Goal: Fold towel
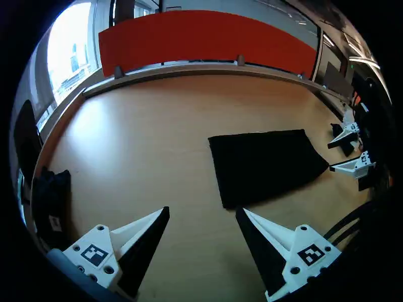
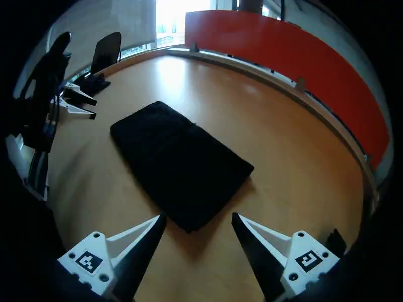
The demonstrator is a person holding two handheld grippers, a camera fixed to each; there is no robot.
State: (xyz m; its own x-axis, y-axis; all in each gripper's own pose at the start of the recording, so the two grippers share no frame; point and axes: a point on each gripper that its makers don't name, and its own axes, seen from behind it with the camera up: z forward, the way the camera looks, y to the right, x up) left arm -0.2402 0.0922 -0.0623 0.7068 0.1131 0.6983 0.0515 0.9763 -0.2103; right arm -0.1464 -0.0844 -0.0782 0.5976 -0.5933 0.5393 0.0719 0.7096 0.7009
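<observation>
Black towel (image 1: 267, 163) lies flat on the wooden table (image 1: 151, 131), nothing touching it. Left gripper (image 1: 202, 210) is spread wide and empty, just short of a towel corner. Right gripper (image 2: 198, 216) is also wide apart, empty, at the towel's near end.

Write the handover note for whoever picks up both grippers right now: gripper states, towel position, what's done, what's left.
Left gripper: open, empty, above the wooden table; black towel ahead, to its right.
Right gripper: open, empty, pointing at the towel's near short end.
Towel: flat, a neat rectangle; a line across it suggests layers, count unclear.
Done: probably at least one fold.
Left: any further fold; nothing is gripped.
</observation>
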